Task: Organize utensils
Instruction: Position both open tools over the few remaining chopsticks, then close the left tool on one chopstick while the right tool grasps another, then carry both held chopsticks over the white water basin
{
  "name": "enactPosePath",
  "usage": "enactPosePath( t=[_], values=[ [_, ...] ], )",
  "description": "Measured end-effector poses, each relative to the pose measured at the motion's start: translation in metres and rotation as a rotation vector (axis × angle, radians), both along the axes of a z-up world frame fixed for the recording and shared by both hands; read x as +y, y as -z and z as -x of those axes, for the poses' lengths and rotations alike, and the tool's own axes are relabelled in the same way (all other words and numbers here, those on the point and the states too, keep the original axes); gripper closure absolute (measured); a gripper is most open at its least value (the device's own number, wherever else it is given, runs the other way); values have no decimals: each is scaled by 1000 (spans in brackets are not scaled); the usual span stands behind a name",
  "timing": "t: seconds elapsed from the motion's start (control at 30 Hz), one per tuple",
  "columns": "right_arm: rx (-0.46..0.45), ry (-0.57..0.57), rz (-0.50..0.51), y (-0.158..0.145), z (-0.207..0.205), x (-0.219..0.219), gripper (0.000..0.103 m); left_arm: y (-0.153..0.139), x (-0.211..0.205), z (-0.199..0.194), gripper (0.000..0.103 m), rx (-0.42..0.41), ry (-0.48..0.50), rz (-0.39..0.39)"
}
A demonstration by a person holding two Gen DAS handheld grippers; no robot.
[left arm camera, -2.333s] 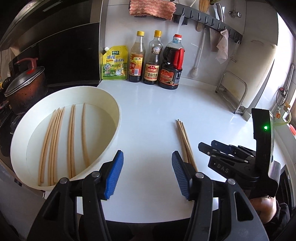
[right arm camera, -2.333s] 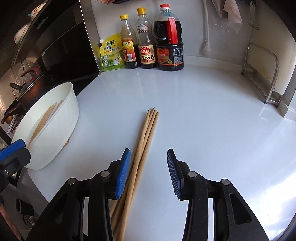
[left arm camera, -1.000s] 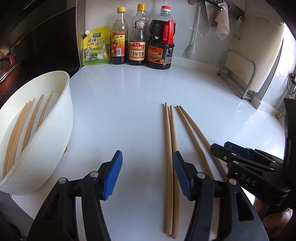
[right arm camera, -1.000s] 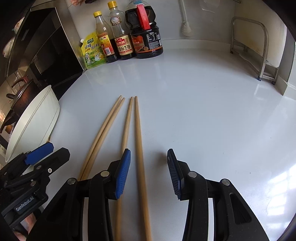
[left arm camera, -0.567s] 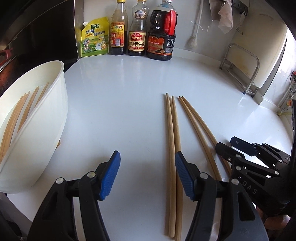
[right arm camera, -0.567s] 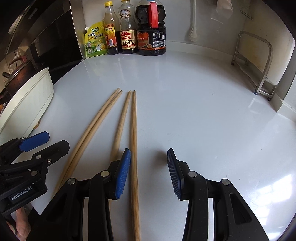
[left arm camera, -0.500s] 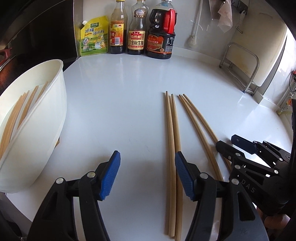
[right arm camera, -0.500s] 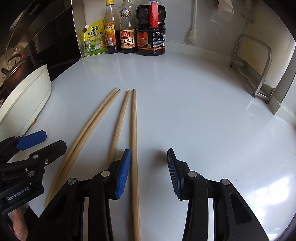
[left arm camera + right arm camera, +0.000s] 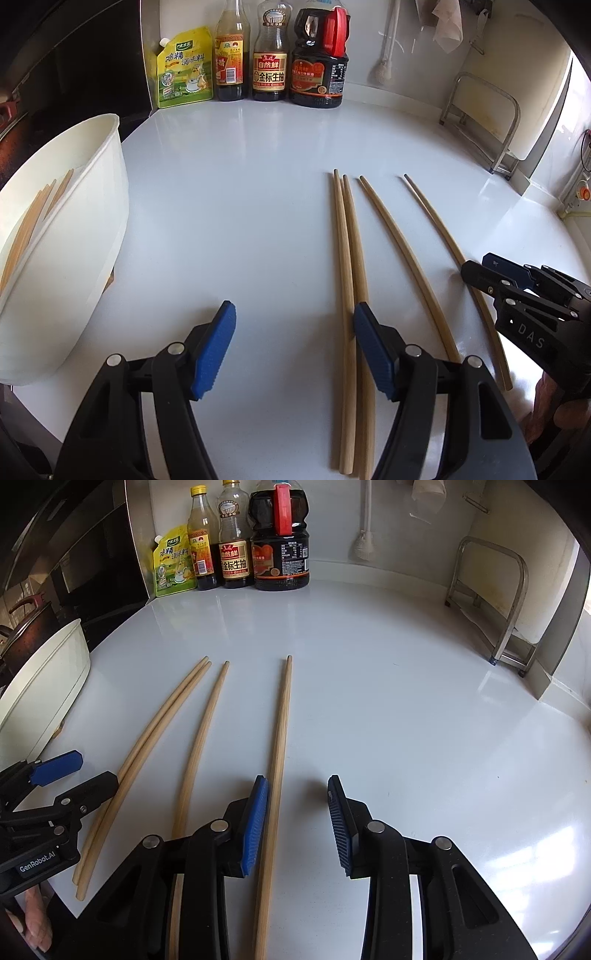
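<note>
Chopsticks (image 9: 275,760): four on white counter (image 9: 406,701), long axes running frame-bottom to centre. Right gripper (image 9: 295,794) nearer, jaws spread and just closing, rightmost stick between, untouched. Left gripper (image 9: 291,325) opening, nothing between; pair (image 9: 349,266) at its right pad.

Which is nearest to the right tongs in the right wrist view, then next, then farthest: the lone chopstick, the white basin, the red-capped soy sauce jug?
1. Lone chopstick, between the right tongs.
2. White basin, far left.
3. Red-capped soy sauce jug, against the back wall.
</note>
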State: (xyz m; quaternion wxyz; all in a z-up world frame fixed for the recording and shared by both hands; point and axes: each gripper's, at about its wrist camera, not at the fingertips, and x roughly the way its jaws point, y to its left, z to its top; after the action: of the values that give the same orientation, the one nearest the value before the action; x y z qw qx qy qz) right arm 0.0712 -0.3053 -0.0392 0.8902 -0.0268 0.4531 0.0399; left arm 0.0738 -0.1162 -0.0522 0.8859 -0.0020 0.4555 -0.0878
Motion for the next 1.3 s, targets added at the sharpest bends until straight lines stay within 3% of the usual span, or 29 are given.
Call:
enactPosePath(
  t=[0.23, 0.63, 0.73, 0.83, 0.87, 0.9, 1.1, 1.3],
  values=[
    [-1, -18, 8, 1, 1, 4, 70, 2, -3, 0, 38, -17, 2, -61],
    [-5, -23, 36, 1, 1, 8, 70, 2, -8, -18, 37, -10, 3, -65],
    [-7, -27, 45, 1, 2, 10, 72, 1, -12, -18, 50, -14, 22, -63],
    [-16, -38, 59, 2, 2, 14, 87, -2, -19, -13, 77, -20, 63, -57],
    [-17, -42, 63, 2, 2, 14, 91, -2, -21, -12, 91, -17, 77, -55],
    [-18, -42, 66, 2, 2, 14, 96, -3, -23, -11, 96, -11, 86, -53],
    [-13, -8, 8, 1, 0, 3, 97, -5, -15, -11, 96, 26, 56, -9],
    [-35, 0, -112, -11, 3, -3, 97, -25, 1, -5, 96, 2, 40, 29]
  ],
)
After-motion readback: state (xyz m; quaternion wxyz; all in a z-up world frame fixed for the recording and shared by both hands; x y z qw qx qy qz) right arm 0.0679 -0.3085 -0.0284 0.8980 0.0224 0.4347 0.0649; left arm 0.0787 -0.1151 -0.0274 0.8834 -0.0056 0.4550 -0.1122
